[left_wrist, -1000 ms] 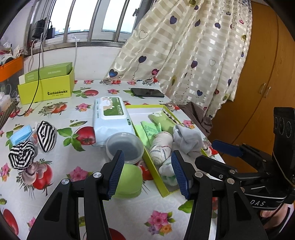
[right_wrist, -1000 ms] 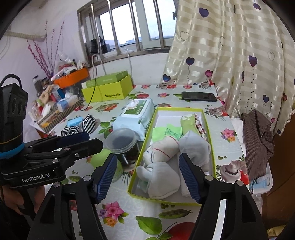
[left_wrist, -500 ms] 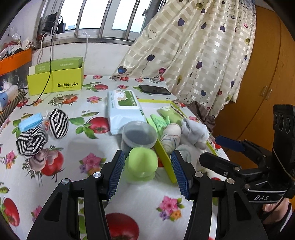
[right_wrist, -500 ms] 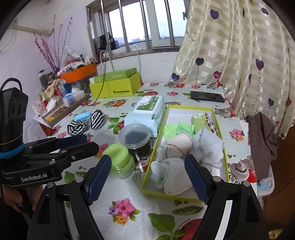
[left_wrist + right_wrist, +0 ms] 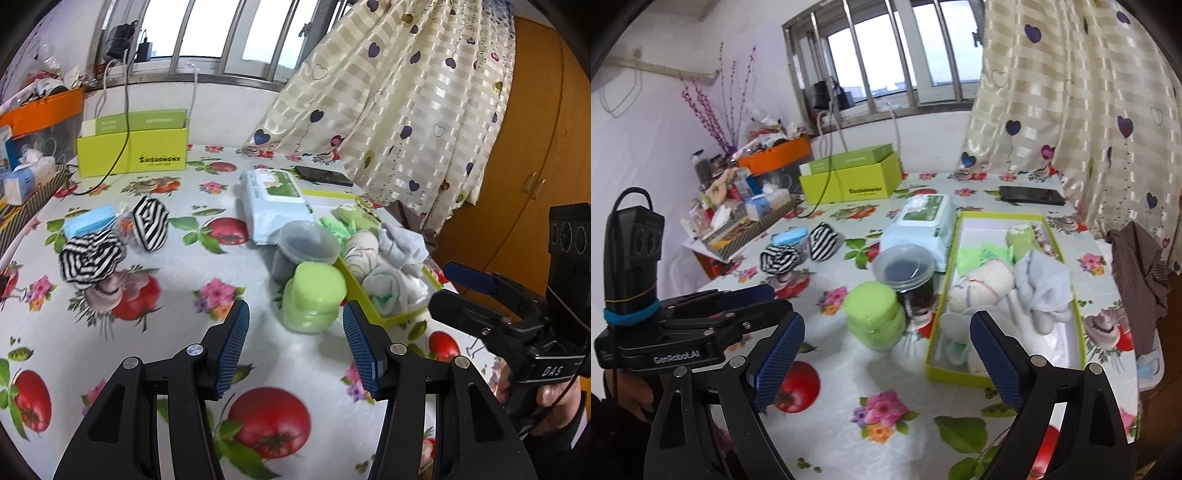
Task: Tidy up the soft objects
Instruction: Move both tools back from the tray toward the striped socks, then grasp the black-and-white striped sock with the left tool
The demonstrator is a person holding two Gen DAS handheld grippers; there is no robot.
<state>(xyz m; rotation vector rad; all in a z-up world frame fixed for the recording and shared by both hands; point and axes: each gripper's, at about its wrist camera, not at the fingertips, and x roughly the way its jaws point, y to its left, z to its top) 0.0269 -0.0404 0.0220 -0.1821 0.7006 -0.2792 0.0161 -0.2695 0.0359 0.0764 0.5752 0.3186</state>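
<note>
A lime tray (image 5: 960,376) on the fruit-print tablecloth holds rolled white socks (image 5: 982,288), a grey sock (image 5: 1041,284) and green cloths (image 5: 982,254). Two striped scrunchies (image 5: 90,258) (image 5: 149,227) lie apart at the left, also visible as scrunchies (image 5: 779,258) in the right wrist view. A stack of green sponges (image 5: 314,299) stands just ahead of my left gripper (image 5: 297,347), which is open and holds nothing. My right gripper (image 5: 886,354) is still opening its jaws, with nothing between them; the sponges (image 5: 875,314) and the tray lie beyond its tips.
A lidded plastic tub (image 5: 905,273) and a wet-wipes pack (image 5: 919,225) sit left of the tray. A blue mask pack (image 5: 88,221), a lime box (image 5: 133,151) with a cable, a phone (image 5: 1030,195) and a brown cloth (image 5: 1137,266) are farther off. Clutter lines the left edge.
Both grippers have drawn back from the tray, so the objects sit farther ahead. The right jaws have spread wider. The left jaws look the same.
</note>
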